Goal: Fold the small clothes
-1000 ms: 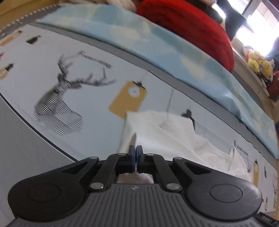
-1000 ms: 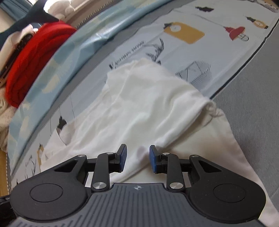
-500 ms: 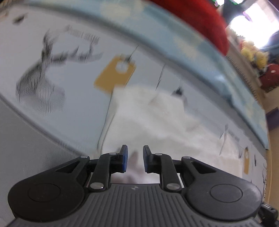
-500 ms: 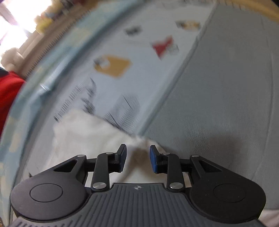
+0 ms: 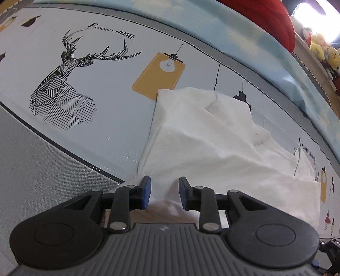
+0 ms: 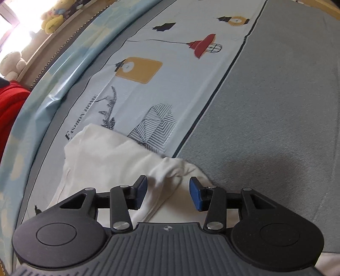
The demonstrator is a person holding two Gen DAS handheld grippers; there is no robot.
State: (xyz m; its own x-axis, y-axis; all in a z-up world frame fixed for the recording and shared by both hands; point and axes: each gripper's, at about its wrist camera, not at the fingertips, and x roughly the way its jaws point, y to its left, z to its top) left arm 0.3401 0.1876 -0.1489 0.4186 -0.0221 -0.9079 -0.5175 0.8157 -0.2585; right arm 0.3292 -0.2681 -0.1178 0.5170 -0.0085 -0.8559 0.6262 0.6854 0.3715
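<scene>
Released a second ago: the left two-finger gripper with blue pads (image 5: 164,194), then pinched shut on a fold of the white soft cotton garment (image 5: 212,135), now parted and opening further, cloth lying slack between the pads but not pressed by them. Same on the other side: the right two-finger gripper with blue pads (image 6: 167,194), then part-open over the broad middle of the garment (image 6: 110,157), now swung over to its bunched corner and opening wider, a crumpled ridge of fabric under the gap, nothing clamped. Garment resting on the pale printed mat with the striped deer head and yellow lamp tags (image 5: 102,80), near edge spilling onto the grey woven cover (image 6: 276,127) beside it; one side already turned over into a straight crease in the left view, the rest rumpled and uneven. Behind, a light blue patterned blanket (image 5: 244,42) and a red knitted bundle (image 5: 269,17), both well apart from the work. Reading of it: one fold laid down and let go, not a finished bundle. Probably next, a fresh pinch on the bunched corner and on the near hem for a second fold. Risk: the loose ridge dragging the crease open.
</scene>
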